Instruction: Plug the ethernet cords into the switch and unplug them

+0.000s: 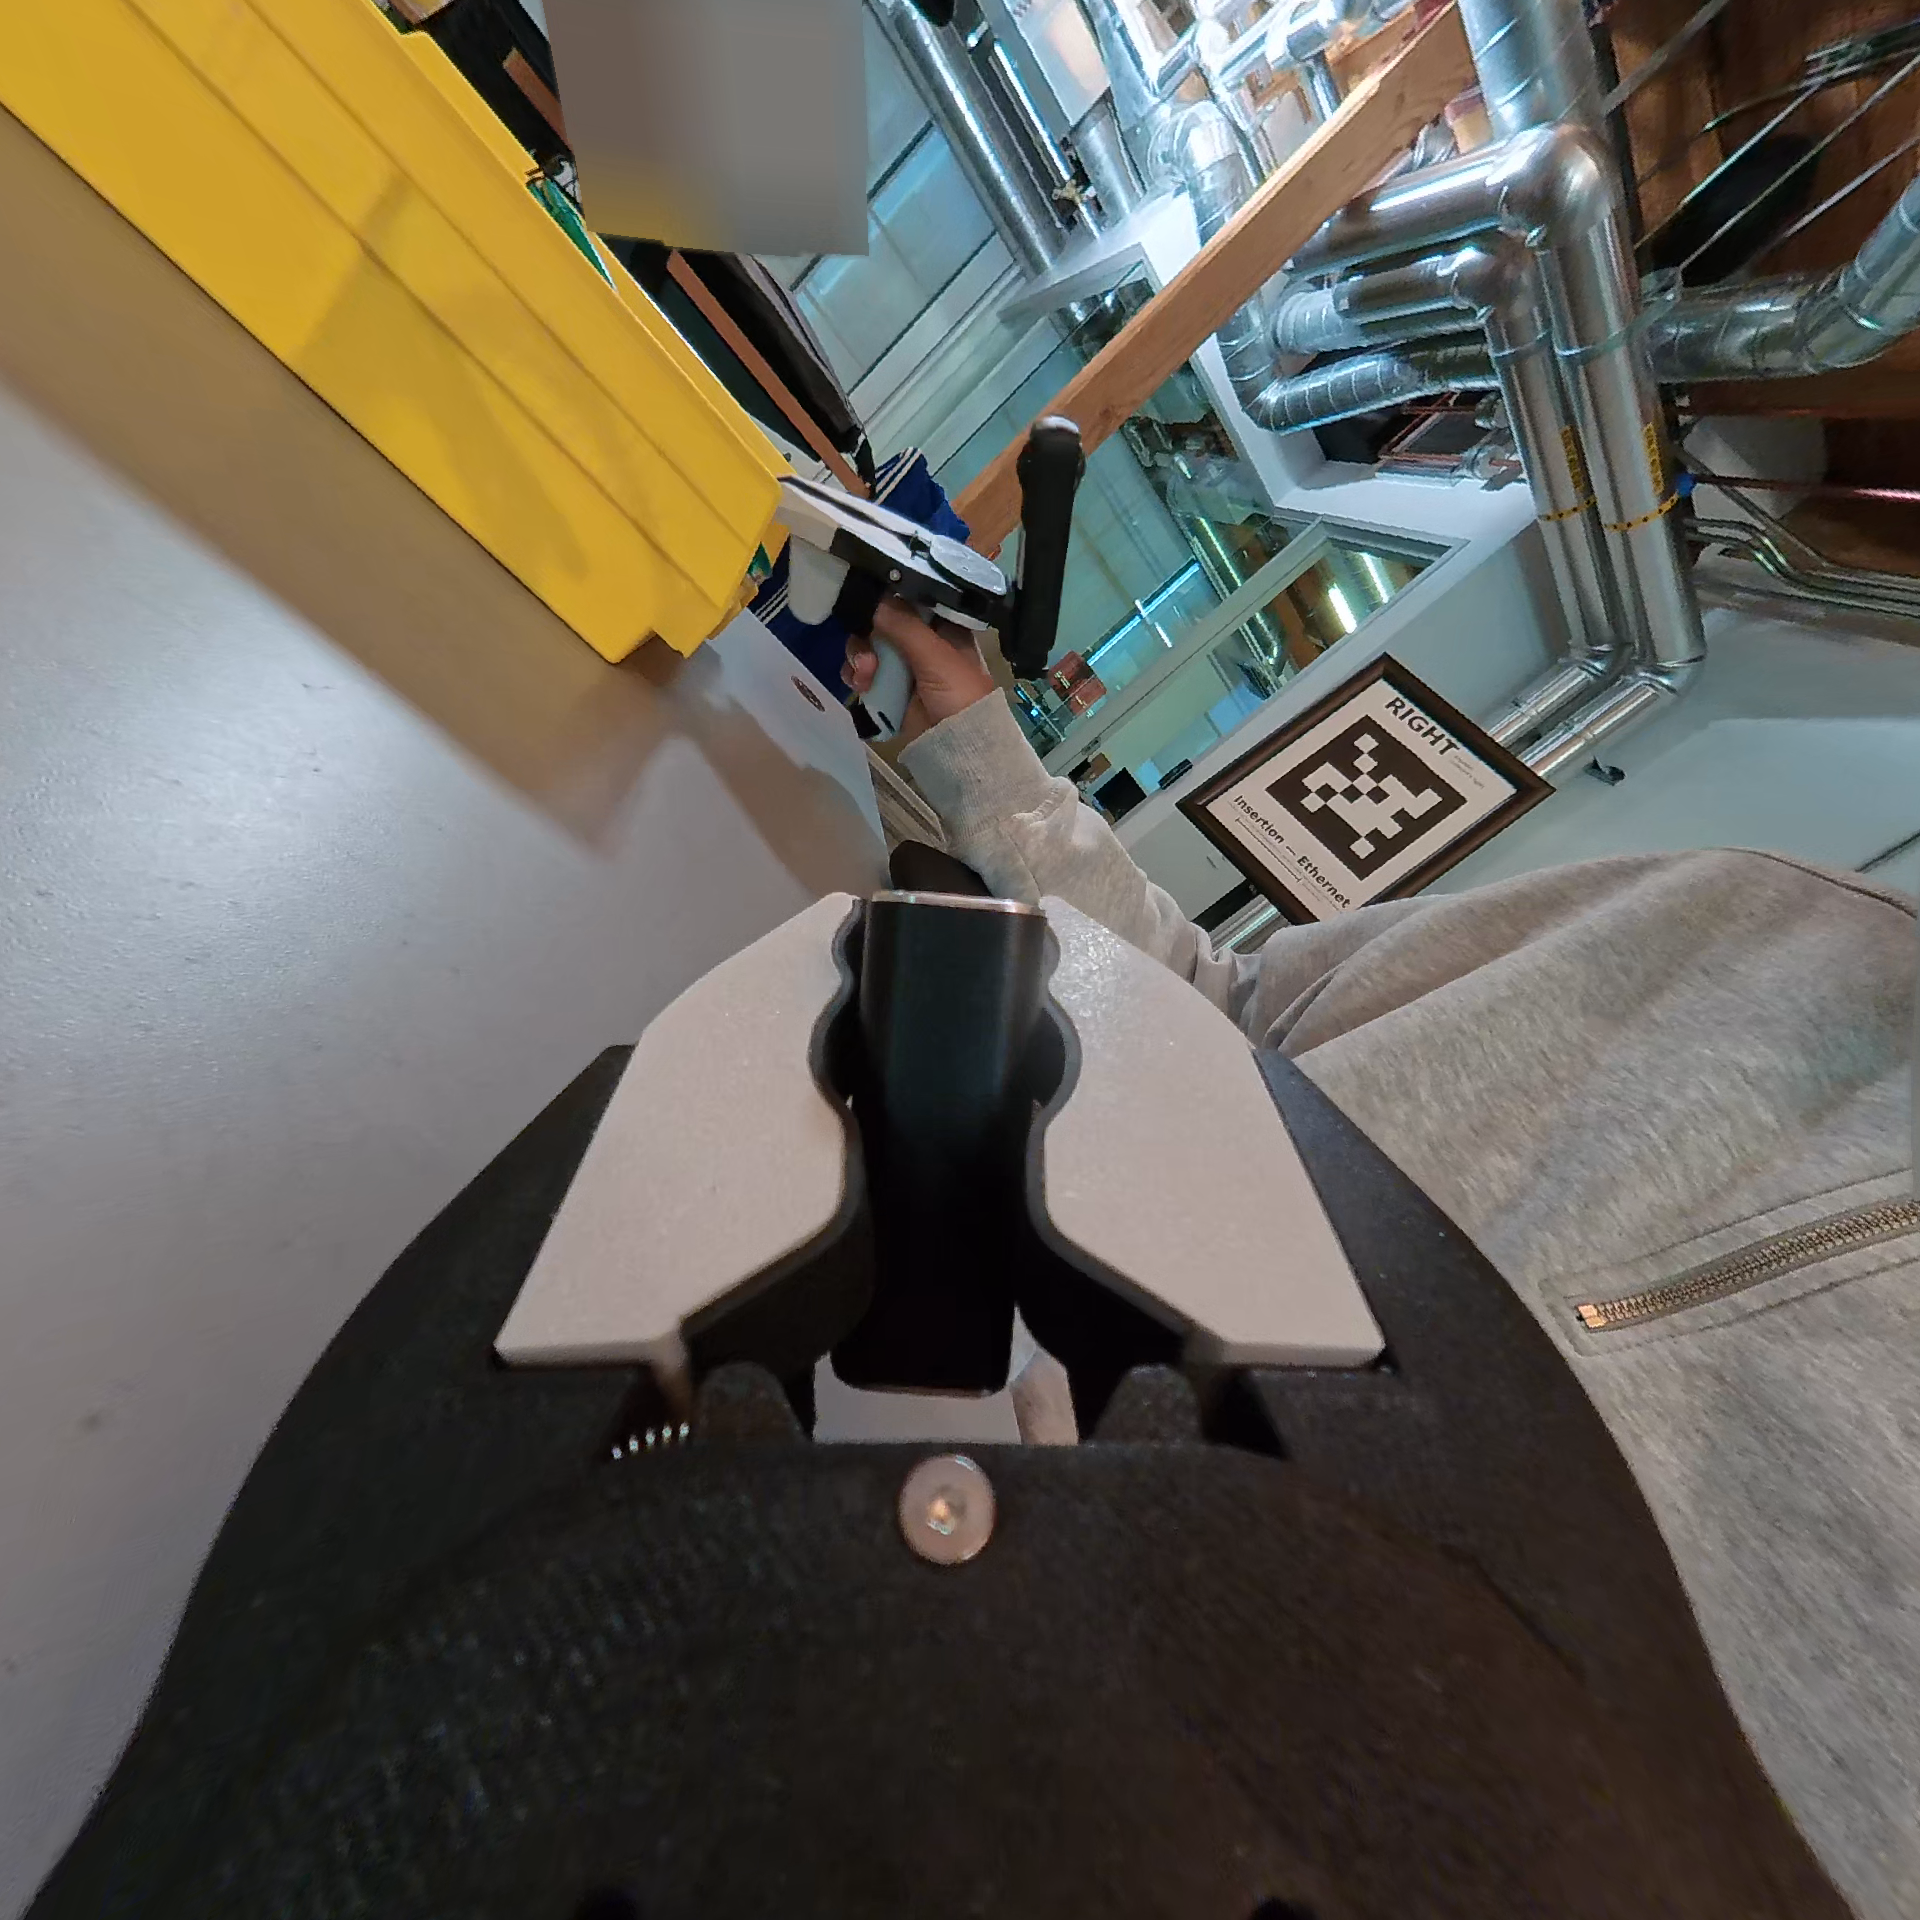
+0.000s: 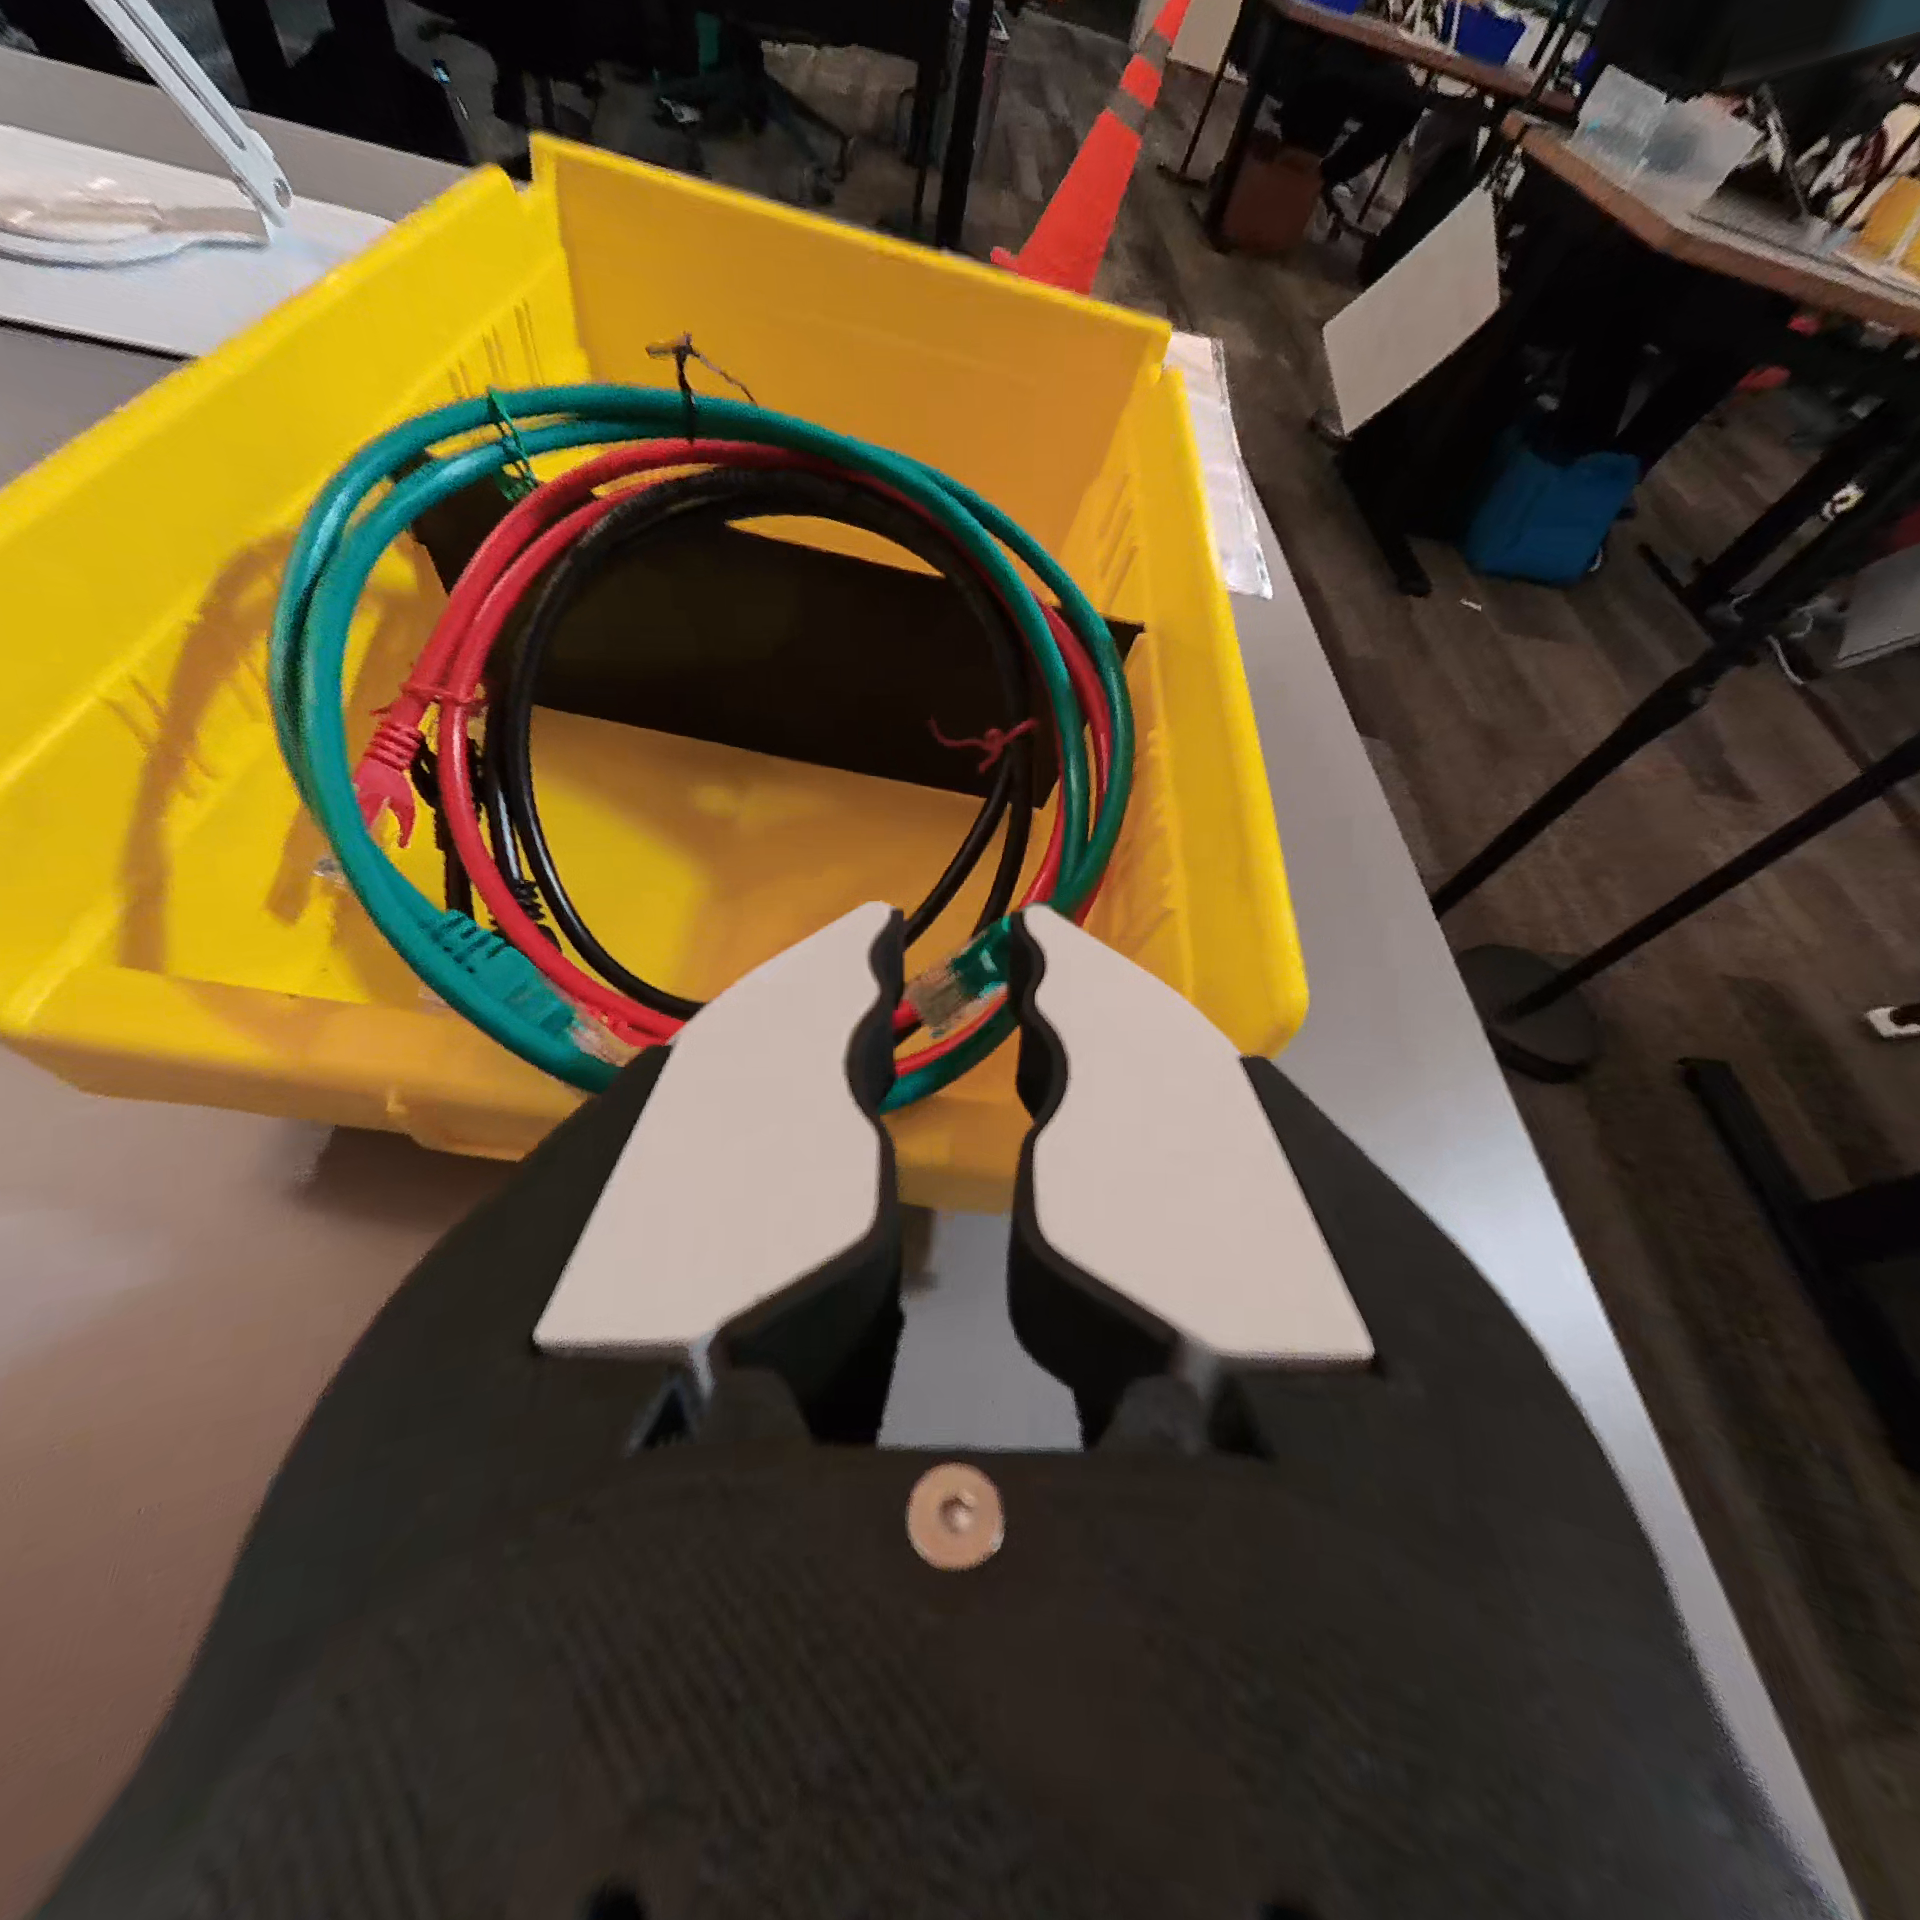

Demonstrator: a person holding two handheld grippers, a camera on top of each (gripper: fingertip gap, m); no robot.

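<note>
Right wrist view: right gripper hangs over the near rim of a yellow plastic bin on a grey table. Its jaws stand apart with a narrow gap, nothing between them. Past the fingertips, inside the bin, lie coiled ethernet cords: green cord outermost, red cord inside it, black cord innermost, each bundled with a twist tie. A clear plug with a green boot shows in the gap just beyond the fingertips; whether the fingers touch it cannot be told. Another green-booted plug lies near the bin's front wall, and a red-booted plug to the left. A dark flat box, probably the switch, lies on the bin floor under the coils. An orange traffic cone stands on the floor beyond the table.

Left wrist view: camera tilted hard. Left gripper is clamped on a black cylindrical object with a silver band at its far end; what it is cannot be told. The bin's yellow side runs along the table. Farther off, a hand in a grey sleeve holds the right gripper at the bin's edge. A framed marker sign stands behind it. Grey fabric with a zipper fills the right side.
</note>
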